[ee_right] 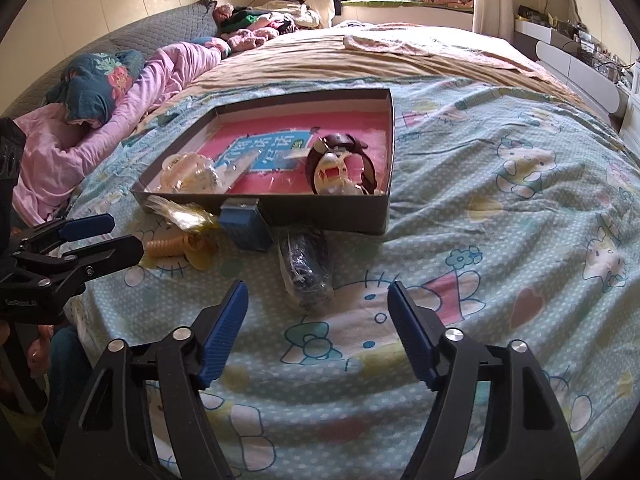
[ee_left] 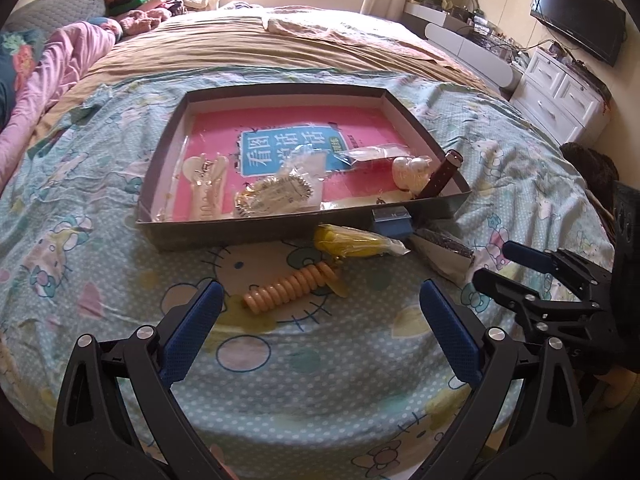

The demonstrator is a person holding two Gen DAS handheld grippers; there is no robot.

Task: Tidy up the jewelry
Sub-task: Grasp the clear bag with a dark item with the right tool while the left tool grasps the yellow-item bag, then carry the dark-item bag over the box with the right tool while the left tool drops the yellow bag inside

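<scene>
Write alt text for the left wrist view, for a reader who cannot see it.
The open left gripper hovers over a cartoon-print bedsheet, with a yellow spiral hair tie lying just beyond its fingertips. Behind it a shallow grey tray holds hair clips, bagged jewelry and a brown watch; a yellow packet and blue box lie outside. The right gripper enters at right.

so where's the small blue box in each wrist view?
Left wrist: blue box right of centre, against the tray's near wall.
Right wrist: blue box left of centre, at the same wall.
Shared landmark: the dark tray with the pink book inside.
</scene>
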